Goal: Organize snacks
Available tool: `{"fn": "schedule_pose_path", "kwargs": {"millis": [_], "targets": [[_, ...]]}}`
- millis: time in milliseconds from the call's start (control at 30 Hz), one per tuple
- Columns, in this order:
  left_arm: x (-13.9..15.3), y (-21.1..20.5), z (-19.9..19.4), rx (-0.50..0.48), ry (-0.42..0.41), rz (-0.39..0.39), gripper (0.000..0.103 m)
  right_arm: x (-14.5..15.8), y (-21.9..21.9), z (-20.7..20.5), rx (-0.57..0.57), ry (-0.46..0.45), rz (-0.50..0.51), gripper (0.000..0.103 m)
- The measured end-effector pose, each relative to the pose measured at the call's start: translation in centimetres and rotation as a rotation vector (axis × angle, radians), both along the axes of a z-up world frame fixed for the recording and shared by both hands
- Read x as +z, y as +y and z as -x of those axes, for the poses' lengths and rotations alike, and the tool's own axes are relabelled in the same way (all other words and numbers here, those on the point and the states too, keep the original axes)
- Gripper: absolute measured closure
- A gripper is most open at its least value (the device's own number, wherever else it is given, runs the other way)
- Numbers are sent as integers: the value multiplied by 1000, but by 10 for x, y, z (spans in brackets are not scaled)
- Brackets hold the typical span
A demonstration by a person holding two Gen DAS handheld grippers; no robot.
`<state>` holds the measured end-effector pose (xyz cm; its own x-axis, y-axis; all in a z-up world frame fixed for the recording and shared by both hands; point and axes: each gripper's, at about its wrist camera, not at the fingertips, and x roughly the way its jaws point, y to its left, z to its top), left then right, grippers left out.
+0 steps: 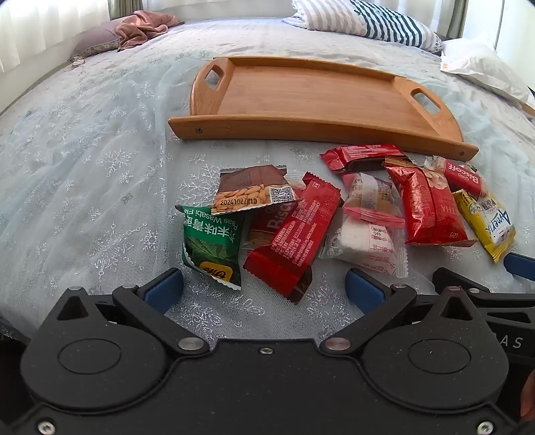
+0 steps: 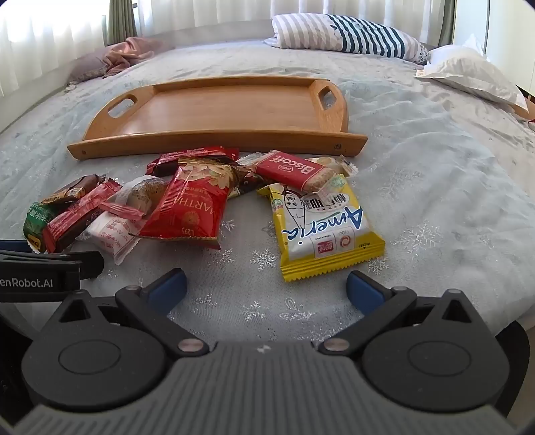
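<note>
A pile of snack packets lies on the bed in front of an empty wooden tray (image 1: 314,100), which also shows in the right wrist view (image 2: 217,110). The pile holds a green wasabi peas packet (image 1: 212,247), a long red bar (image 1: 294,234), a red Martha bag (image 2: 190,207), a yellow America packet (image 2: 324,227) and a Biscoff biscuit (image 2: 294,170). My left gripper (image 1: 264,289) is open just short of the green packet and the red bar. My right gripper (image 2: 265,286) is open just short of the yellow packet. Both are empty.
The bed has a pale snowflake cover (image 1: 100,167). A striped pillow (image 2: 344,36) and a white pillow (image 2: 468,73) lie behind the tray on the right. A pink cloth (image 1: 143,26) lies at the far left. The left gripper's body (image 2: 40,271) shows in the right wrist view.
</note>
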<state>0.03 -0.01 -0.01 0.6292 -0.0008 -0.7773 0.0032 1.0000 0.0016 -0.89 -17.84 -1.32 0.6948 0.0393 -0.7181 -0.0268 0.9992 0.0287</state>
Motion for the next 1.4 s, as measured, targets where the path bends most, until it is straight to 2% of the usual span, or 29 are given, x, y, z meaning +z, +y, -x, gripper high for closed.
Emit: {"fn": "schedule_pose_path", "kwargs": {"millis": [633, 1400], "targets": [[0, -6, 4, 17, -14, -27, 0, 0, -1, 0, -1, 9, 2, 0], [2, -3, -3, 8, 7, -17, 0, 0, 0, 2, -1, 7, 10, 0]]}}
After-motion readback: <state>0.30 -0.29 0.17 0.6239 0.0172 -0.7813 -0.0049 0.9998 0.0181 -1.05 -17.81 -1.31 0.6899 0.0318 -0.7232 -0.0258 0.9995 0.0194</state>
